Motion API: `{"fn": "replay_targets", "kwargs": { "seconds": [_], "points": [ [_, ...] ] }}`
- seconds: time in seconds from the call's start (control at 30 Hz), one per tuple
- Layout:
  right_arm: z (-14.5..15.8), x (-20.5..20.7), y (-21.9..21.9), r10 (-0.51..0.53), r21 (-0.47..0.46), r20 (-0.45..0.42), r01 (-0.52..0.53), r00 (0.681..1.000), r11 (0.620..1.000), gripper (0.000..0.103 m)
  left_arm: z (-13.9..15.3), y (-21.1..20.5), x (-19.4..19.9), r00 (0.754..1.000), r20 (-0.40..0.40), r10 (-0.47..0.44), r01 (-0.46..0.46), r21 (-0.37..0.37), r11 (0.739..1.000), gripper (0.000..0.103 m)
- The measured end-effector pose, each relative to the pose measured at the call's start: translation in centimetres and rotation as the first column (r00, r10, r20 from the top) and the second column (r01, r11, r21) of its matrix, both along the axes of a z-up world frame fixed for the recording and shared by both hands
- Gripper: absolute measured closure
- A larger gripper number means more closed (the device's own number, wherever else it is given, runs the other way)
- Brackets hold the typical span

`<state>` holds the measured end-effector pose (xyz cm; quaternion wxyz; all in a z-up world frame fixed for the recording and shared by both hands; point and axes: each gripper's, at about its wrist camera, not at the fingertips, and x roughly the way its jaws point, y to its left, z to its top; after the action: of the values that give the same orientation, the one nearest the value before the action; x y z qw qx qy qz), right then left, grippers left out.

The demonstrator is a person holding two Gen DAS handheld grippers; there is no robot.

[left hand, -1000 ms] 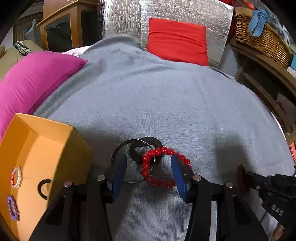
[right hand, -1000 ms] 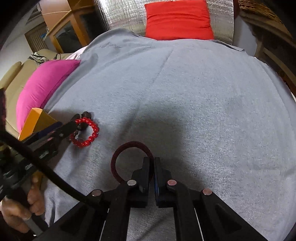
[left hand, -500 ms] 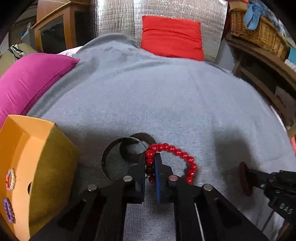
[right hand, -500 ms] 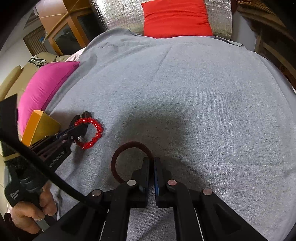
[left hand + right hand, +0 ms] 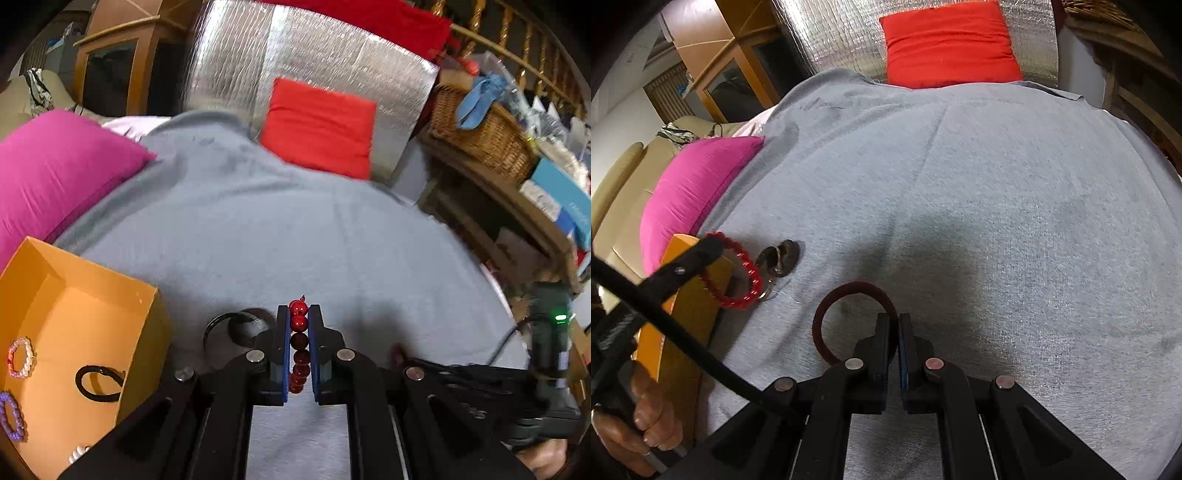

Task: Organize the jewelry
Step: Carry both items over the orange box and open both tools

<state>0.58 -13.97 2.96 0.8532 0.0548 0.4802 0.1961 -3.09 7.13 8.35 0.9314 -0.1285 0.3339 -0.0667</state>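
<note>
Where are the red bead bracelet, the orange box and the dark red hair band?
red bead bracelet (image 5: 298, 323): left wrist view, on a bead between the tool's pads.
orange box (image 5: 110, 284): left wrist view, on its far rim.
dark red hair band (image 5: 827, 306): right wrist view, on its left curve.

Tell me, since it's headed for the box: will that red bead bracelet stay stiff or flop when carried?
Probably floppy: the red bead bracelet hangs as a drooping loop from the left gripper, which pinches only a few beads. Round glossy beads could slip or roll if loosened. It looks light, sagging little.
</note>
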Motion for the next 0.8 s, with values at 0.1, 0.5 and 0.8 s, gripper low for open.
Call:
{"fn": "replay_targets", "kwargs": {
  "seconds": [0.1, 0.5, 0.8],
  "points": [
    [0.2, 0.2, 0.2, 0.002, -0.001, 0.008, -0.002, 1.0, 1.0, 0.098, 1.2, -0.4, -1.2, 0.999, 0.038, -0.023, 0.023, -0.007, 1.0, 0.094],
    [1.4, -0.9, 1.2, 0.019, 0.052, 0.044, -0.021, 0.999, 0.998, 0.098, 5.7, 1.5, -5.3, 0.985, 0.172, -0.03, 0.04, -0.051, 0.998, 0.094],
    [3.4, -3.1, 4.7, 0.086, 0.099, 0.112, -0.097, 0.99, 0.99, 0.098, 8.0, 6.1, -8.7, 0.972, 0.233, 0.034, -0.019, -0.067, 0.998, 0.094]
  ]
}}
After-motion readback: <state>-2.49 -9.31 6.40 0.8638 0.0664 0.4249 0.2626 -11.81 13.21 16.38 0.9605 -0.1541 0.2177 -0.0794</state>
